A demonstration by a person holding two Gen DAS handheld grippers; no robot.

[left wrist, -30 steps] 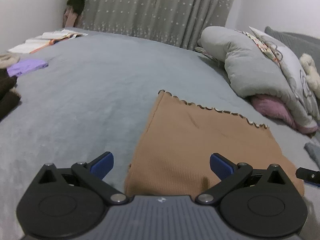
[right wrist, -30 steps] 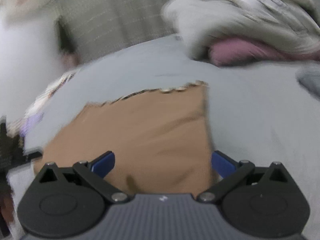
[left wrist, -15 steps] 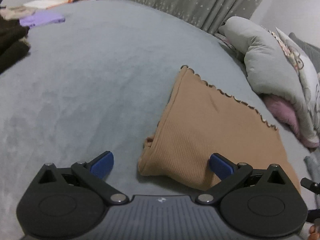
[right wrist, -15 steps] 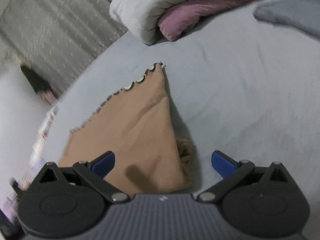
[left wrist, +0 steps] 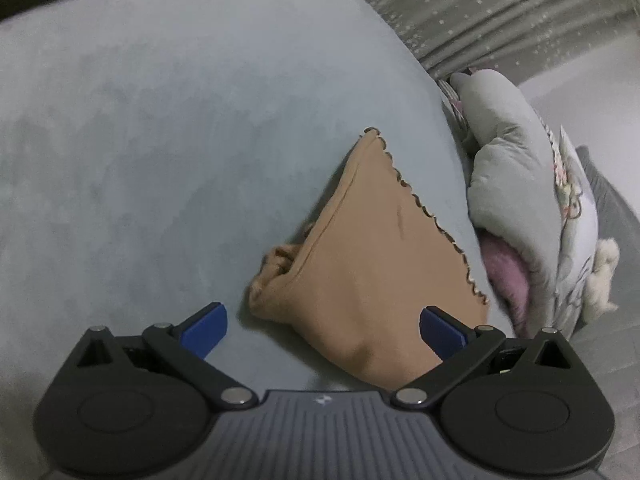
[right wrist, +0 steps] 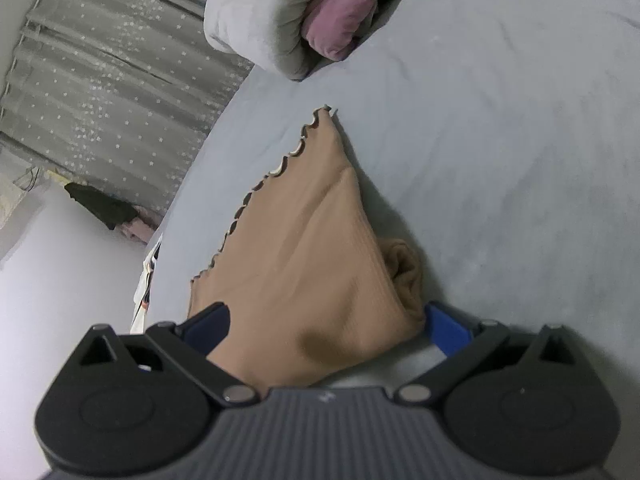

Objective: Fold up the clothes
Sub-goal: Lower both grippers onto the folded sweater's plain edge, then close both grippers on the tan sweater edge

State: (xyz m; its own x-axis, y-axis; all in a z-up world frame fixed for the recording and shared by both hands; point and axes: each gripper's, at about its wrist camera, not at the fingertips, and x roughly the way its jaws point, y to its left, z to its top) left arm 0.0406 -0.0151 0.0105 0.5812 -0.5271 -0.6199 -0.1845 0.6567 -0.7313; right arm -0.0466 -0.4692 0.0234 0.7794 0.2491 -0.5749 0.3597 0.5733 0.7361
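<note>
Both grippers, left (left wrist: 323,326) and right (right wrist: 327,322), stand wide apart over the near edge of the tan top (left wrist: 372,276) on the bed (left wrist: 160,140), clamping nothing, so closing carelessly could pinch only the upper layer and leave the bunched sleeve (left wrist: 276,270) crooked.

Tan garment (left wrist: 372,256) with dark scalloped trim on a grey-blue bedspread (left wrist: 160,140); grey curtain (right wrist: 100,72) speckled with white stars.

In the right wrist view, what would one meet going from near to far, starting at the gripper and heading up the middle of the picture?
Right gripper → tan ribbed garment → bare grey bedsheet → rolled grey quilt with a pink fabric tucked in its fold.
</note>
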